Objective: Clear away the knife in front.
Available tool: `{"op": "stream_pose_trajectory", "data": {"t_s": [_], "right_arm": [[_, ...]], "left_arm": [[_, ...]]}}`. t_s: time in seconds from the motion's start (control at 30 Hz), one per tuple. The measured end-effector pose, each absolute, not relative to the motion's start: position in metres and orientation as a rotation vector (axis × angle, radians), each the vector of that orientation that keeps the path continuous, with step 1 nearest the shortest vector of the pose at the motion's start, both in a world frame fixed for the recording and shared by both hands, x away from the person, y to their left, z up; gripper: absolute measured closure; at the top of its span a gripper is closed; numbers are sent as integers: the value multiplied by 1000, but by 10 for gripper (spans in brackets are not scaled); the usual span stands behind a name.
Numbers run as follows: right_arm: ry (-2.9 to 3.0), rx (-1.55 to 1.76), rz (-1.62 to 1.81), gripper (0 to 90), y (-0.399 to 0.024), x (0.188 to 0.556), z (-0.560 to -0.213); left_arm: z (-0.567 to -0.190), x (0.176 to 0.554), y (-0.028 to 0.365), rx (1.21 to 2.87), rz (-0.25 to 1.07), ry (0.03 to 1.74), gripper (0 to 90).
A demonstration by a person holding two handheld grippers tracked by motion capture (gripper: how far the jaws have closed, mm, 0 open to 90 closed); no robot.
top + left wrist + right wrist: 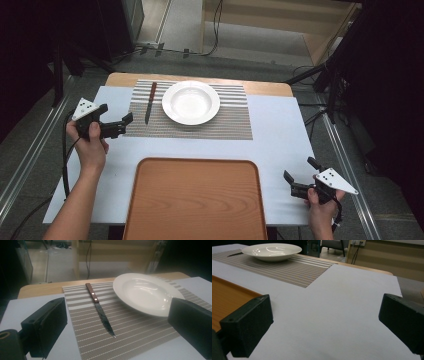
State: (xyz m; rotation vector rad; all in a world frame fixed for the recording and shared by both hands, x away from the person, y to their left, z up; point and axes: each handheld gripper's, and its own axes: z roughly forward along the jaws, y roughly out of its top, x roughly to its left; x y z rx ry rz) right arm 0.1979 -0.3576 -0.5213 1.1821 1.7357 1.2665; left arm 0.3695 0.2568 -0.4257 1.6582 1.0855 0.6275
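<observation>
Knife [150,103] is seen lying flat on the striped placemat [200,127], just left of the white plate [190,102], its wooden handle at the far end and its tip pointed toward the near edge. The left gripper [129,119] is held just left of the blade tip, jaws spread wide with nothing between them; in the left gripper view the knife [100,310] is framed squarely in the gap, so the approach looks well lined up. For a clean pick, the handle is judged the better target than the thin blade: the jaws should be carried farther along, lowered until they straddle the handle across its width, and closed only once both pads are level with the mat. The plate rim sits close on the right, so little room is left on that side. The right gripper [295,182] is parked low at the near right of the table, past the wooden tray [195,200], jaws likewise apart and empty.
</observation>
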Motion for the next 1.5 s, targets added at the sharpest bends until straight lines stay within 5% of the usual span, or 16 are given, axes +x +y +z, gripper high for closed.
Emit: {"op": "stream_pose_trajectory", "data": {"t_s": [0.73,1.5], "right_arm": [[1739,1187,1257,0,-357,198,-522],[1740,1188,1258,0,-357,199,-522]], "left_arm": [[-428,429,245,1704,623,1244,173],[-447,488,219,1787,545,1380,477]]}}
